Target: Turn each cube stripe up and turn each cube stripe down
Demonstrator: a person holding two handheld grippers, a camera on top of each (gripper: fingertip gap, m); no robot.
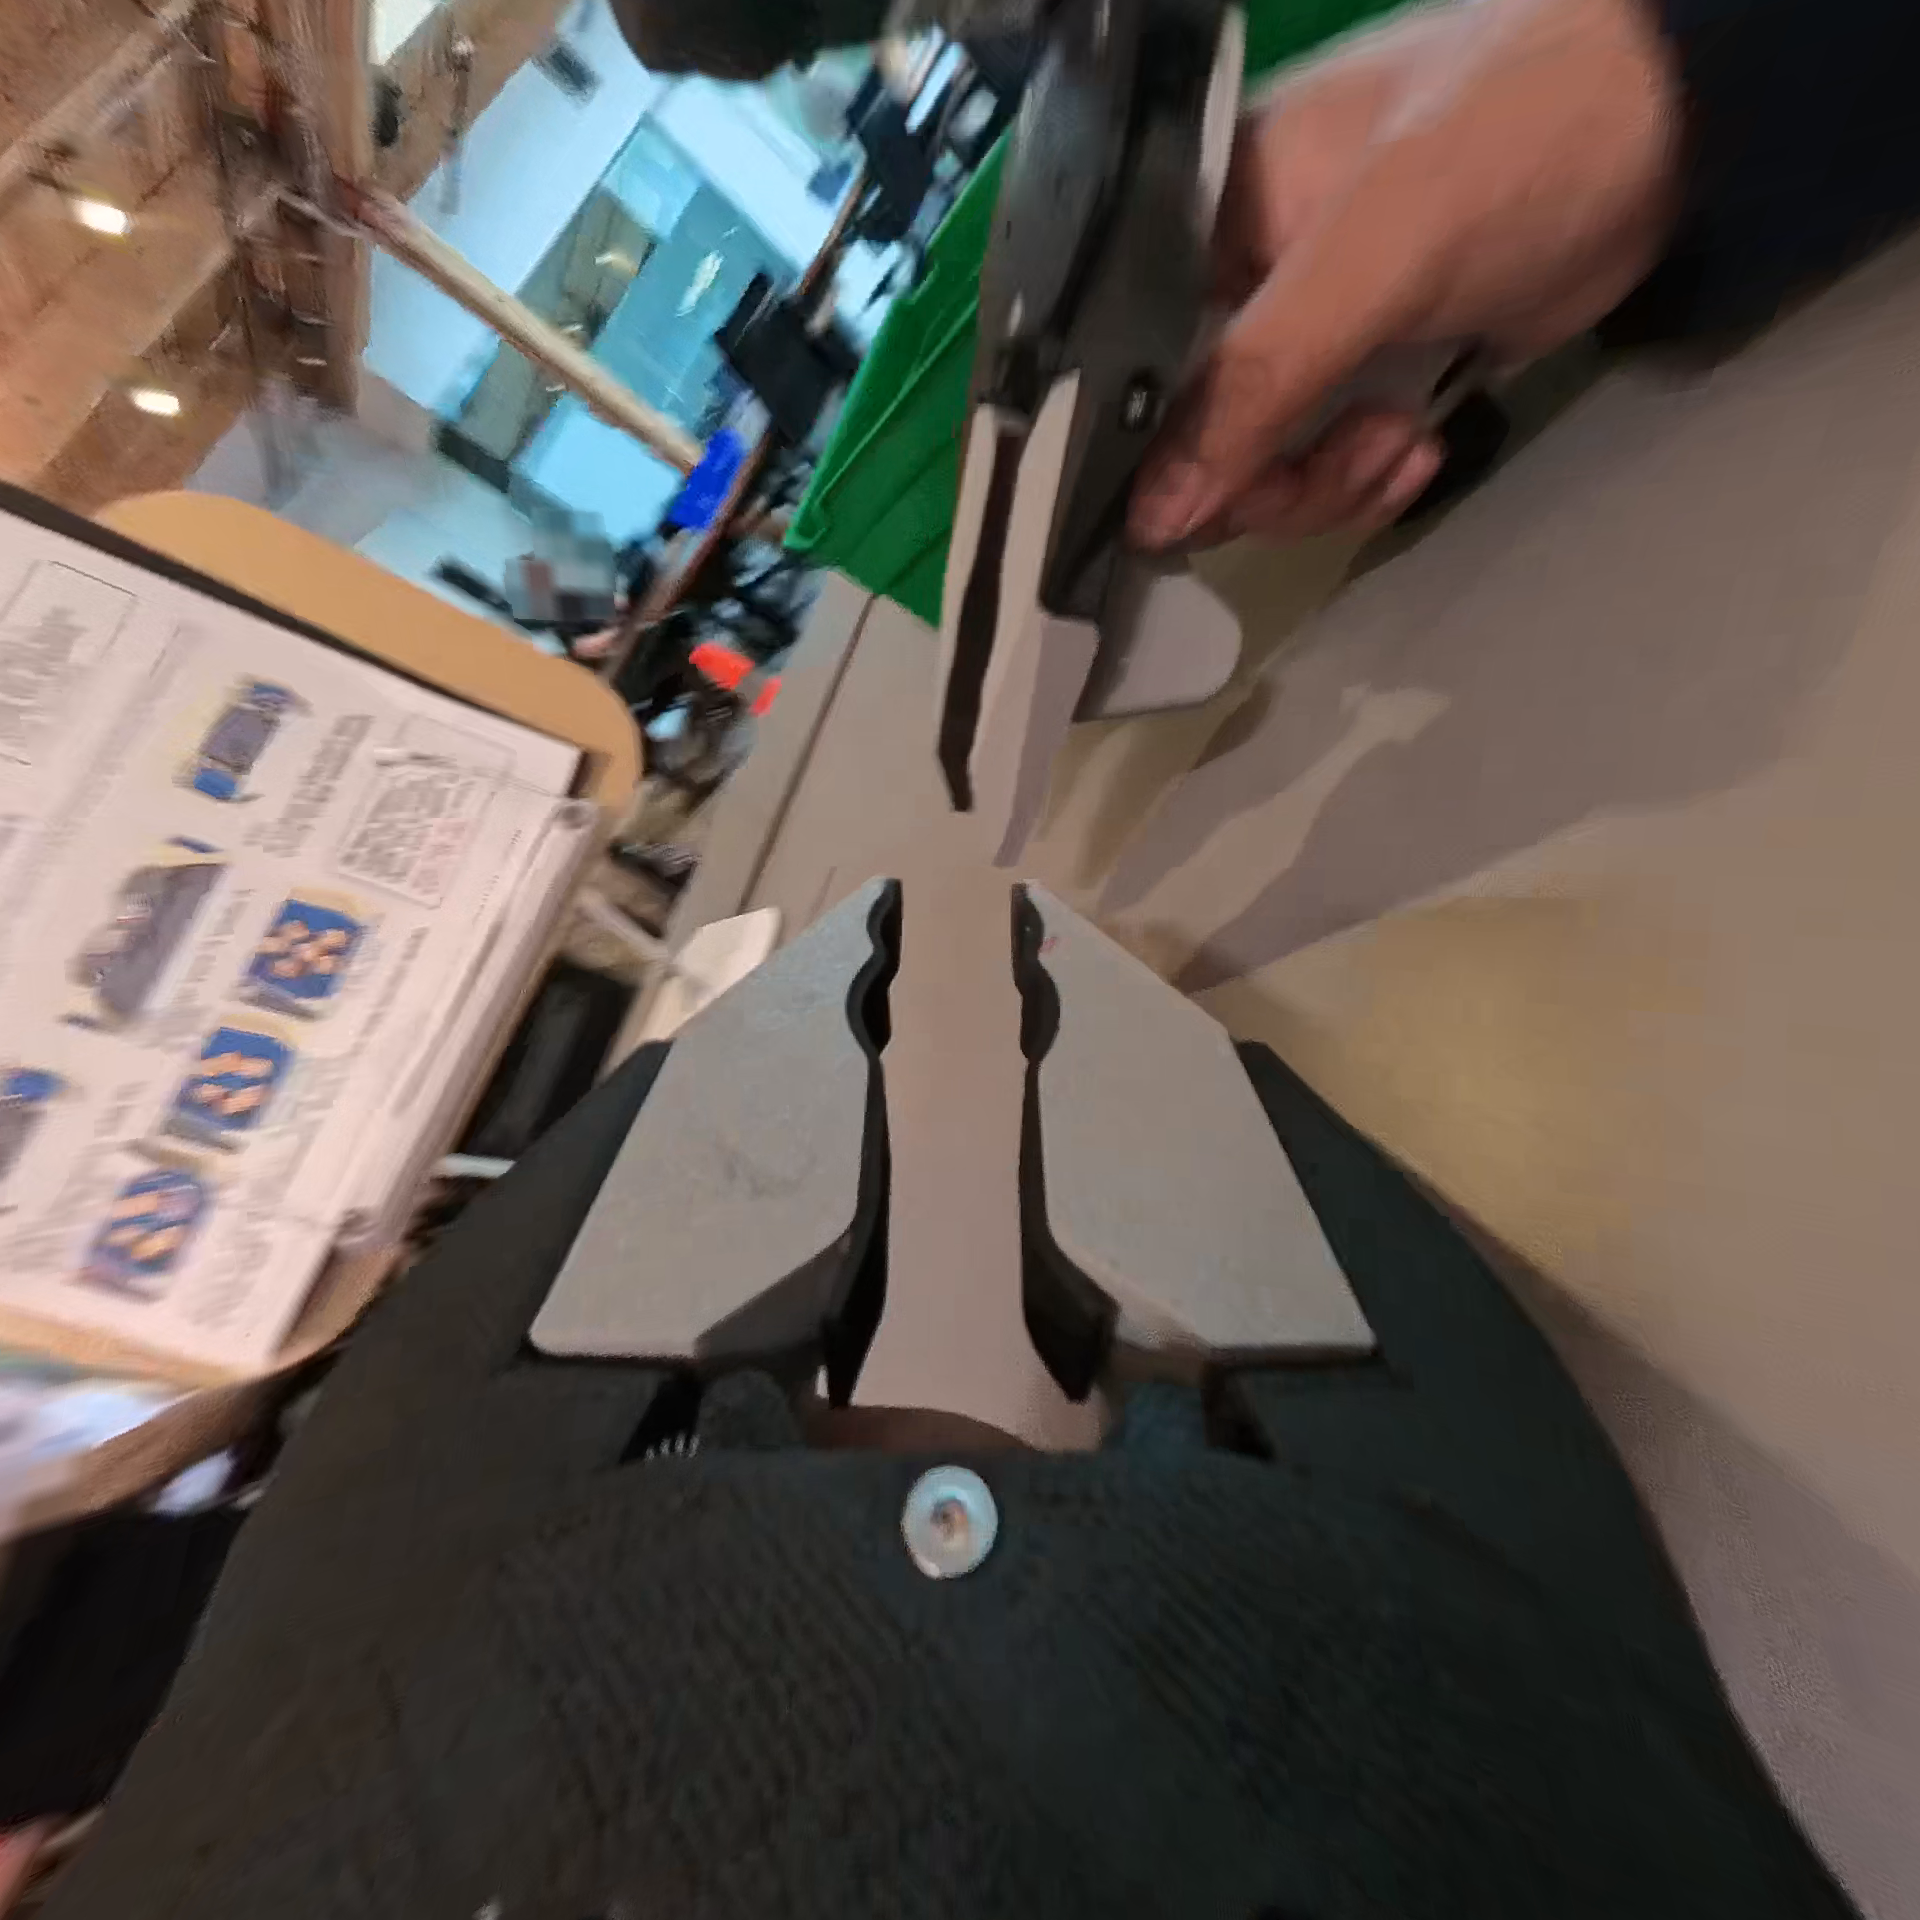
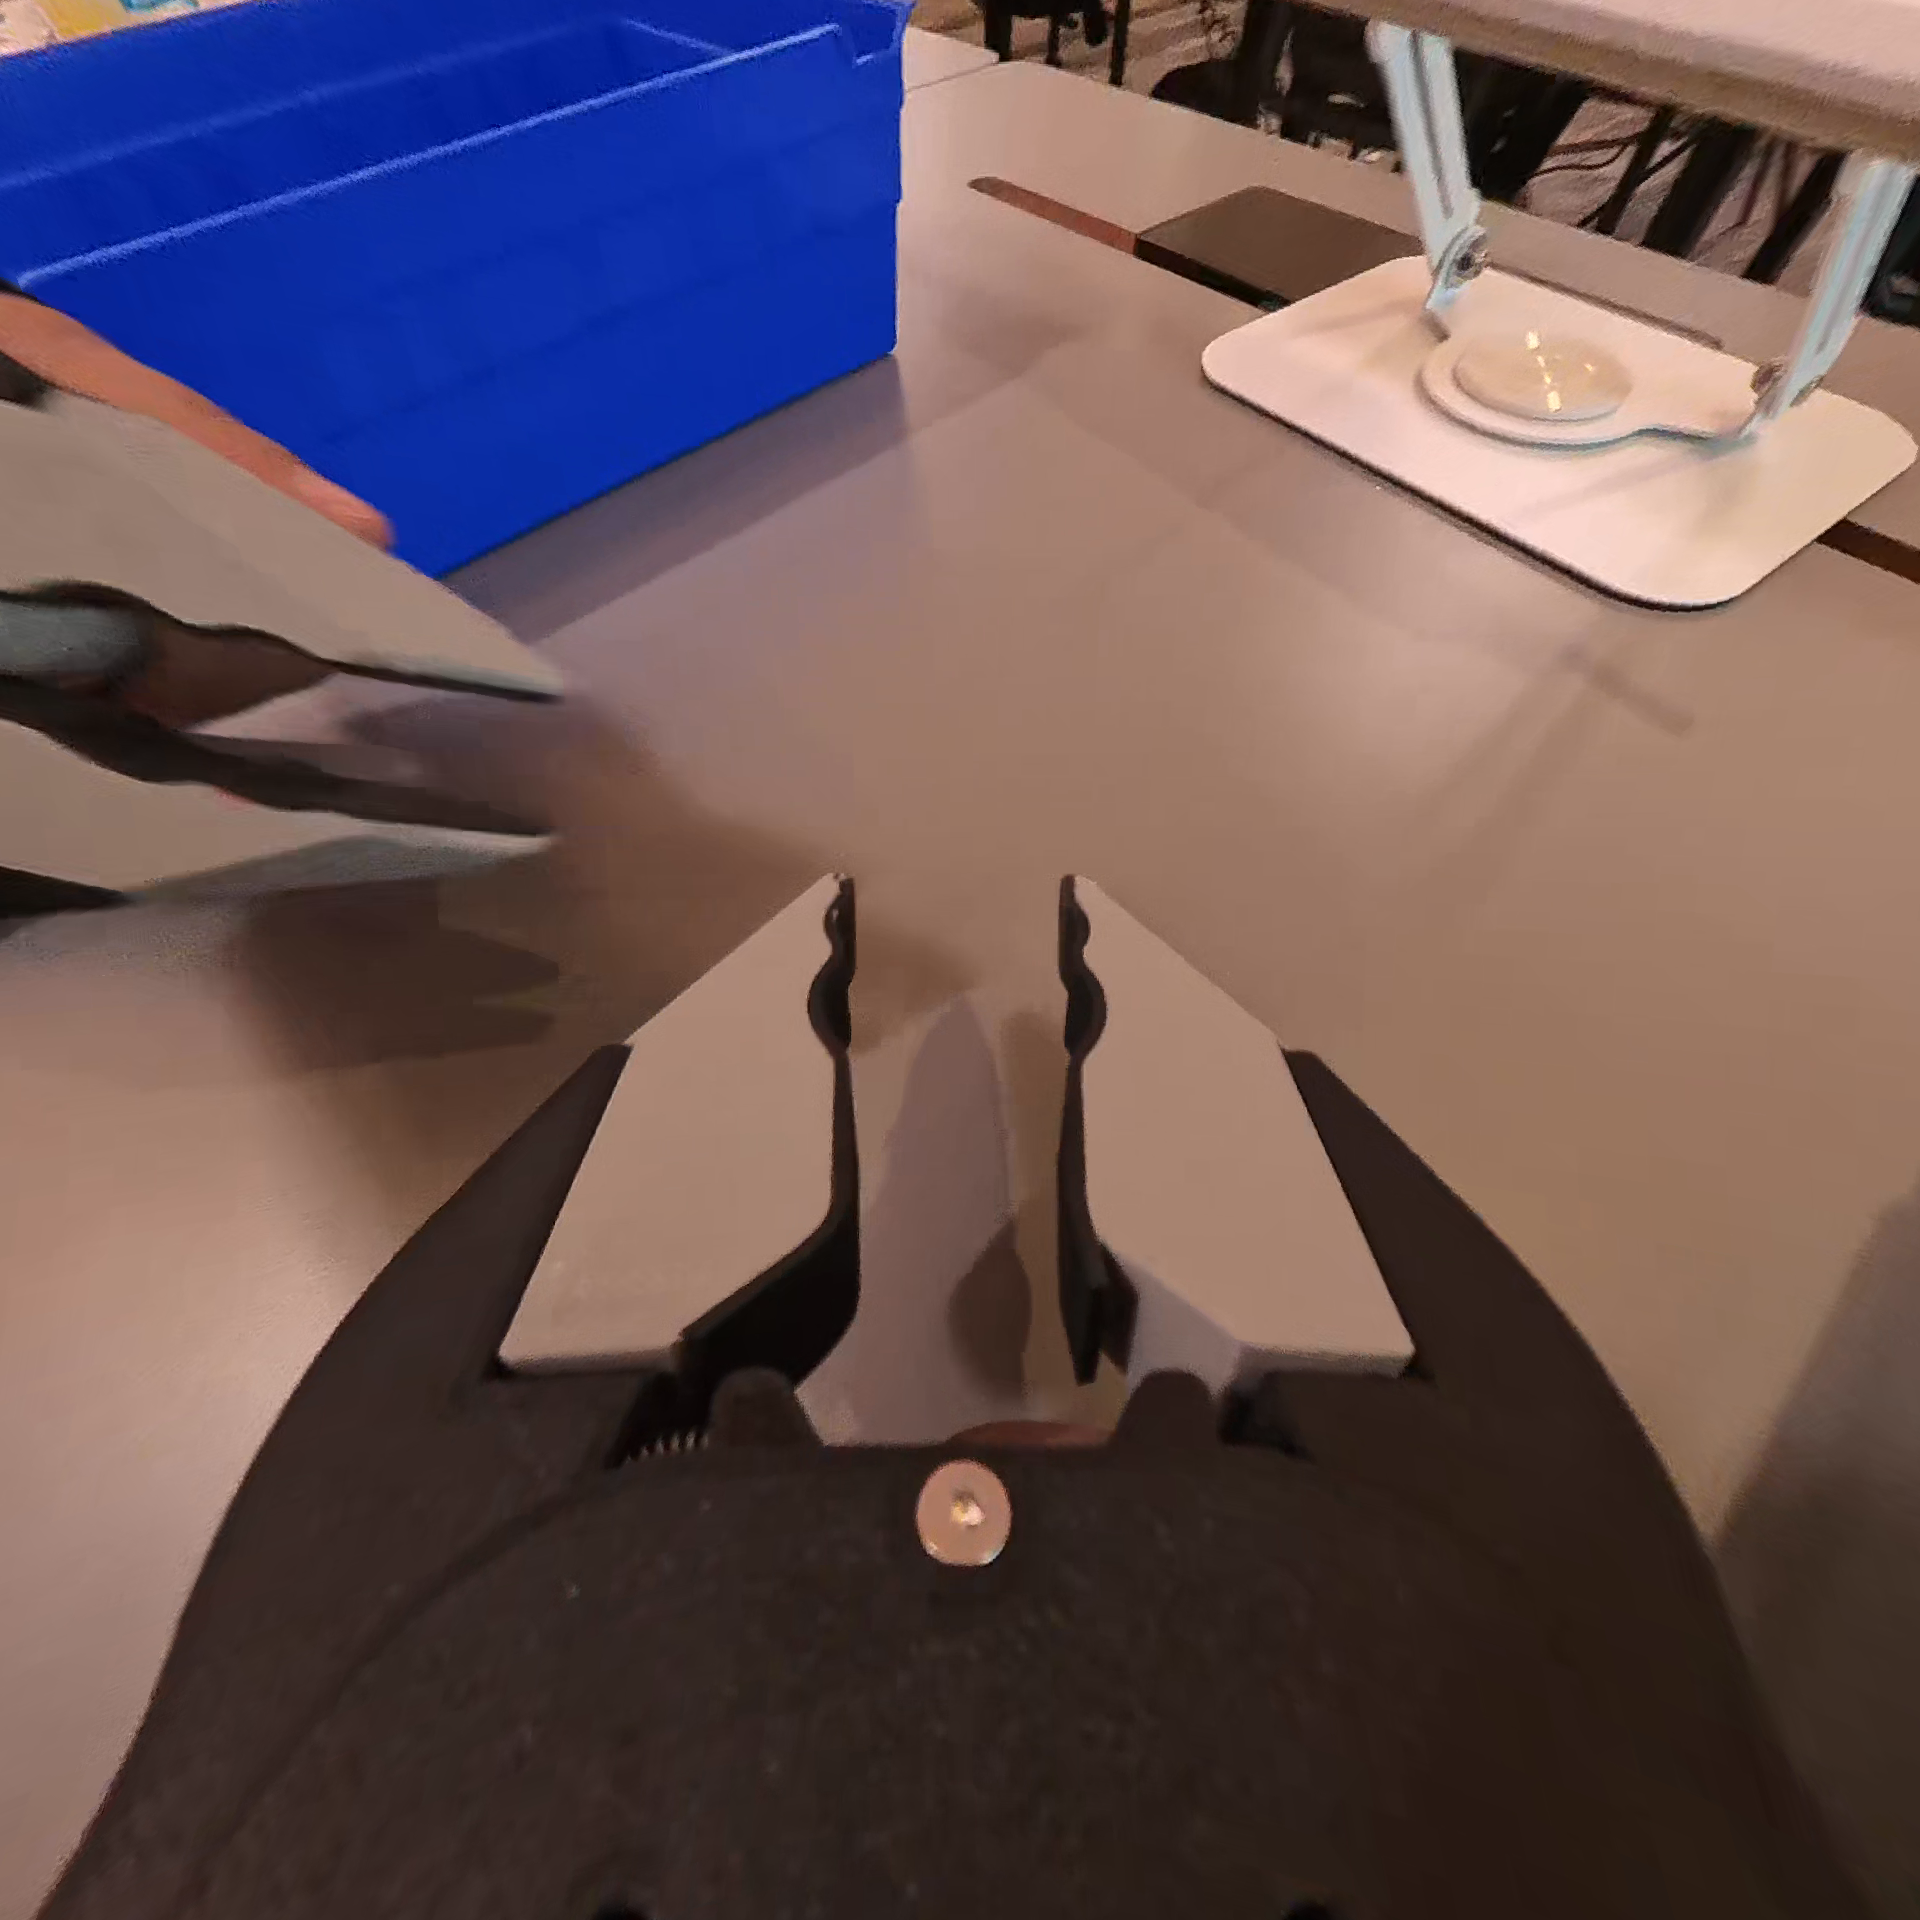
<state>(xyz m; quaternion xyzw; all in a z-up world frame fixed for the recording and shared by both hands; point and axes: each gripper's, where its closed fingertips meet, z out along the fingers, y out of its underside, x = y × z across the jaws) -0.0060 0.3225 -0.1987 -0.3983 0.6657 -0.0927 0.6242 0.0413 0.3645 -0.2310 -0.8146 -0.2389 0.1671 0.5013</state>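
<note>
No cube shows in either wrist view, so I can't tell stripe side, pose or place. My left gripper holds none: fingers parted, only bare table in the gap. Same for my right gripper: parted over the table, nothing gripped. In the right view my left one sits at 9 o'clock, blurred, no cube at its tips.

Printed sheet bears text and pictures; blurred, nothing readable.
</note>
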